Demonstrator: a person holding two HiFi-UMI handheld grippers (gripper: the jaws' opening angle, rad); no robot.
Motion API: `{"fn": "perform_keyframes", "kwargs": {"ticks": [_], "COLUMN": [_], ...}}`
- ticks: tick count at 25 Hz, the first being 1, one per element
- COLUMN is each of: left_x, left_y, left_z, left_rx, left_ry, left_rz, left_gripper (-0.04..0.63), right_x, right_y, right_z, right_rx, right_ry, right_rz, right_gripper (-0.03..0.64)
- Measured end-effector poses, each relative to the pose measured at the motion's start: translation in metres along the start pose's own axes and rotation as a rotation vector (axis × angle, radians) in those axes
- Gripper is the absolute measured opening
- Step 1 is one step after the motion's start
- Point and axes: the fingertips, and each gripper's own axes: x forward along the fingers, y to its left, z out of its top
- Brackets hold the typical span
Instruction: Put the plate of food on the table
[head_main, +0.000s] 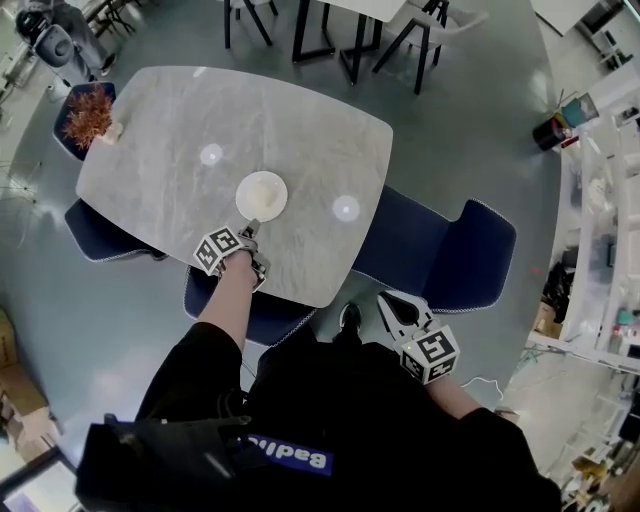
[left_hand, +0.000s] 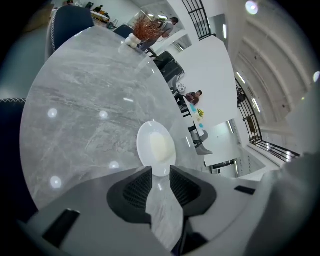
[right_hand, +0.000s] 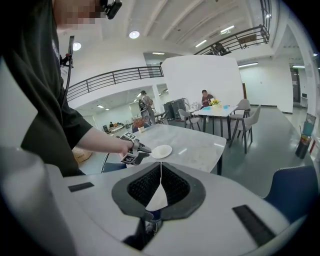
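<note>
A white plate (head_main: 261, 195) with pale food lies flat on the grey marble table (head_main: 180, 130), near its front edge. My left gripper (head_main: 249, 231) is at the plate's near rim. In the left gripper view its jaws stand apart, and the rim of the plate (left_hand: 156, 146) sits just at the tips of the left gripper (left_hand: 160, 173). The right gripper (head_main: 386, 298) hangs off the table, close to the person's body, with nothing in it. The right gripper view shows that gripper (right_hand: 161, 167) with its tips touching, and beyond it the left gripper (right_hand: 134, 151) beside the plate (right_hand: 161, 151).
Dark blue chairs stand around the table: one at the right (head_main: 447, 250), one at the left (head_main: 103, 234), one below the left arm. A dried plant (head_main: 88, 113) stands at the far left corner. Black-legged furniture (head_main: 340, 35) is behind the table, and shelving (head_main: 605, 230) is at the right.
</note>
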Motion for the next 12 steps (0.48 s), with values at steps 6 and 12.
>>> {"fn": "perform_keyframes", "kwargs": {"ticks": [6, 12], "left_x": [-0.040, -0.078], "left_y": [-0.031, -0.055], "left_z": [-0.024, -0.052], "left_rx": [0.053, 0.124], "left_ry": [0.010, -0.019], "left_rz": [-0.081, -0.164], "left_gripper": [0.100, 0.098], "right_x": [0.005, 0.012], "right_y": [0.006, 0.013], "right_z": [0.010, 0.018], "right_rx": [-0.047, -0.089], "right_ry": [-0.022, -0.040], "right_rz": [0.045, 0.102], "right_gripper": [0.012, 0.012]}}
